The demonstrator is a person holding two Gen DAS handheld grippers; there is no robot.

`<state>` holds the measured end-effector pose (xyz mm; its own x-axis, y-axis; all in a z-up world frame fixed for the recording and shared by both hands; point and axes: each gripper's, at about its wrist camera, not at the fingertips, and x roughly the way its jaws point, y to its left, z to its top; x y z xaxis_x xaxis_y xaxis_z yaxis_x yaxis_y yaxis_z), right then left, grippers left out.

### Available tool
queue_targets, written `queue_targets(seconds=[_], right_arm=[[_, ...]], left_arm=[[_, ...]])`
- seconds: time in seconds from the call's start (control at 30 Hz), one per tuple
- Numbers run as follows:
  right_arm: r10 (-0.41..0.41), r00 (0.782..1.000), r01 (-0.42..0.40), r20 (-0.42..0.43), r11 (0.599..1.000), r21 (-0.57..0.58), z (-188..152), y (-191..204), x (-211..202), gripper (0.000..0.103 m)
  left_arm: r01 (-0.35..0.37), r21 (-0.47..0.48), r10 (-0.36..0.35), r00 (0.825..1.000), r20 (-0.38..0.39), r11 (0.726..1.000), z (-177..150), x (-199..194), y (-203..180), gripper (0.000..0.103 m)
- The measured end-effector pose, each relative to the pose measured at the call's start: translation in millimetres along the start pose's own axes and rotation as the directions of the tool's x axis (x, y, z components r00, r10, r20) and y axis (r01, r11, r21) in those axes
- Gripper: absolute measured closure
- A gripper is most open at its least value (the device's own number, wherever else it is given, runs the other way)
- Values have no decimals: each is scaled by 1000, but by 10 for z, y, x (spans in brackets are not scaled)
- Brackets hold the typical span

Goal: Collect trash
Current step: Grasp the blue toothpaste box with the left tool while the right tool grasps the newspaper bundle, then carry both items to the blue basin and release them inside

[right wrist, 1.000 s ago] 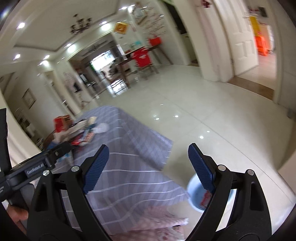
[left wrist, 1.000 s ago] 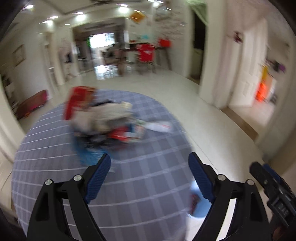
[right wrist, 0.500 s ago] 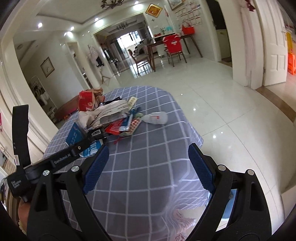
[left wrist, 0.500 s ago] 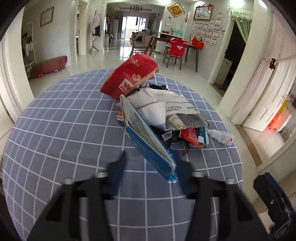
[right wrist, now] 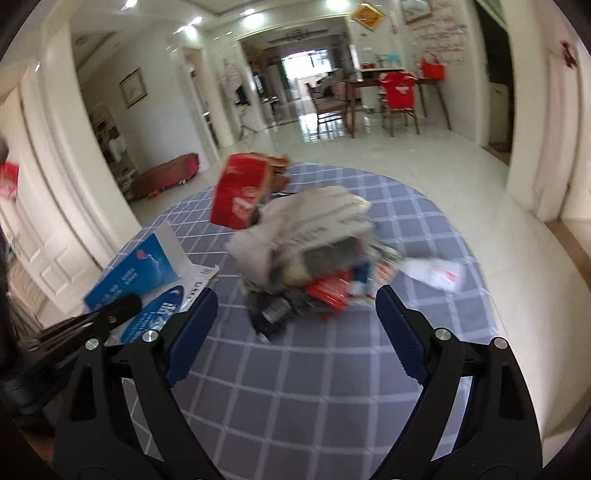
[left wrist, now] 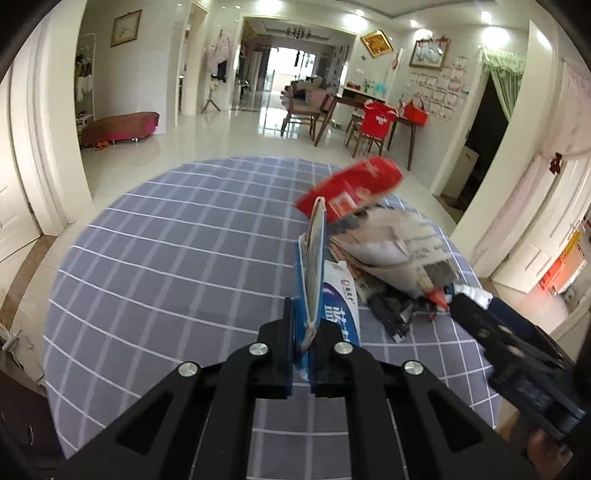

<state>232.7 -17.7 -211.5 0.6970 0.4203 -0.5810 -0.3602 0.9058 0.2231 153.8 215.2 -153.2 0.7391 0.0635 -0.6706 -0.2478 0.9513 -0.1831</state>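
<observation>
Right wrist view blurs the trash pile, perhaps wrappers.

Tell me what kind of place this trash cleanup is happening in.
Most likely a private home, in an open living and dining area. A round table under a grey checked cloth holds the trash pile; beyond it stand a wooden dining table with chairs, framed pictures on the walls and a chandelier.
</observation>
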Motion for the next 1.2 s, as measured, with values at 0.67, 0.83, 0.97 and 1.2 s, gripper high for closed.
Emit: queue_targets(seconds=[0.67,0.83,0.97,1.2], right_arm=[[48,995,-60,-82,987,-152,216,449,539,90],[159,987,-159,-7,984,-79,269,357,-5,90],[184,981,-183,55,983,-22,251,130,-451,90],[112,982,-130,149,985,111,-25,-626,-1203,90]], left_arm=[[11,-13,-10,997,72,1000,217,-246,179,97],[34,11,-35,994,104,999,228,-469,6,97],[63,56,-70,990,122,996,183,-627,-212,97],[148,180,-166,982,93,972,-16,-745,-910,97]])
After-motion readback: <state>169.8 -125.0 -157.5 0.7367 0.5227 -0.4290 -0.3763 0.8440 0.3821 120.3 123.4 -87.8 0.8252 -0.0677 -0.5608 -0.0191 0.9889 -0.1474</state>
